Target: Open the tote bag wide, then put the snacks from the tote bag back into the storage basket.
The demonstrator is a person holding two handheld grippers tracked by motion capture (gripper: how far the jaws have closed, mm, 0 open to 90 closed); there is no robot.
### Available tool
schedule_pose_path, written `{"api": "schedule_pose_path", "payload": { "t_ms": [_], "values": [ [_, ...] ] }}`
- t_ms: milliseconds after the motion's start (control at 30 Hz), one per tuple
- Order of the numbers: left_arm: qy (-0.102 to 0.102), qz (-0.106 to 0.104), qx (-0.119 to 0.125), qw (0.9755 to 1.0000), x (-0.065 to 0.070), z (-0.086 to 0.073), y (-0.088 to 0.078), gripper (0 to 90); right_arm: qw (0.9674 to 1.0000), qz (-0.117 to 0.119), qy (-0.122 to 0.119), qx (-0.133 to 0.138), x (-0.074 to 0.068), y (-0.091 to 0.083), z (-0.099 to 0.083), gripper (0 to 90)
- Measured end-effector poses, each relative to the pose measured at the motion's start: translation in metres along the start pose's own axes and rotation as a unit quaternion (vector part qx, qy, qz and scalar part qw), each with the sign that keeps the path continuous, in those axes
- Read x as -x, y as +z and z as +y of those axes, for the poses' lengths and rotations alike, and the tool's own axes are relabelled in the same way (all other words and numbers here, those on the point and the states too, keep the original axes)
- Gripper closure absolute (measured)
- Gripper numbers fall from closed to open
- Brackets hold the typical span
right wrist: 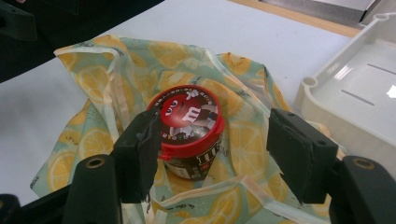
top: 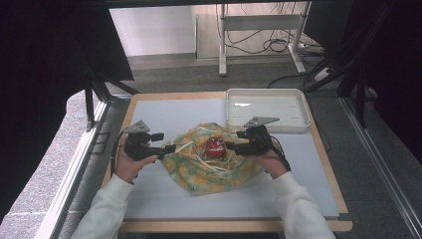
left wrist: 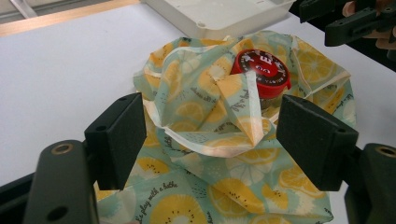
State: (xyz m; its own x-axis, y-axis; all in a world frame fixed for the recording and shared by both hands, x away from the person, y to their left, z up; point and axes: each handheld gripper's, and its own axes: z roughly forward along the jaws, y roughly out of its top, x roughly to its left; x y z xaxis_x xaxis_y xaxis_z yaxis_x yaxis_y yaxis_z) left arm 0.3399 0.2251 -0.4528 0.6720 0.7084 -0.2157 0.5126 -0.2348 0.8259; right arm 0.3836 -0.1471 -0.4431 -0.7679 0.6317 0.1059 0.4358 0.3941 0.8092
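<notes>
Right gripper view: tub (right wrist: 189, 133) label; high view: tray (top: 268, 92); lid only

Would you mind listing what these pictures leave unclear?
- Candy tub: its base sits in the lemon-print cloth folds, right gripper view.
- Tub lid: partly covered by cloth, left gripper view.
- White tray: cut off by the top edge, left gripper view.

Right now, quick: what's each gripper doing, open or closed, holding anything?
Left gripper: open, jaws on either side of a raised fold of the lemon-print cloth, holding nothing.
Right gripper: open around the red-lidded tub, not clamped.
</notes>
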Motion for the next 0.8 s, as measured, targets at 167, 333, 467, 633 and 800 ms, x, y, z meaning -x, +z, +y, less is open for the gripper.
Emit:
{"api": "schedule_pose_path", "payload": {
  "t_ms": [167,333,467,633,800],
  "values": [
    [0.0,0.002,-0.001,1.0,0.0,0.0,0.0,24.8,1.0,-0.006,-0.001,-0.005,-0.004,0.001,0.001,35.3],
    [0.002,0.002,-0.003,1.0,0.0,0.0,0.002,24.8,0.9999,-0.006,-0.005,-0.011,-0.009,0.004,0.002,34.9],
    [0.001,0.002,-0.005,1.0,0.0,-0.001,0.002,24.8,0.9996,-0.01,-0.011,-0.022,-0.013,0.008,0.002,33.8],
    [0.005,0.002,-0.011,0.9999,0.002,-0.001,0.005,24.8,0.9991,-0.01,-0.02,-0.035,-0.019,0.015,0.0,32.7],
    [0.006,0.002,-0.013,0.9999,0.003,-0.001,0.006,24.8,0.9981,-0.017,-0.026,-0.053,-0.025,0.025,-0.002,31.1]
  ]
}}
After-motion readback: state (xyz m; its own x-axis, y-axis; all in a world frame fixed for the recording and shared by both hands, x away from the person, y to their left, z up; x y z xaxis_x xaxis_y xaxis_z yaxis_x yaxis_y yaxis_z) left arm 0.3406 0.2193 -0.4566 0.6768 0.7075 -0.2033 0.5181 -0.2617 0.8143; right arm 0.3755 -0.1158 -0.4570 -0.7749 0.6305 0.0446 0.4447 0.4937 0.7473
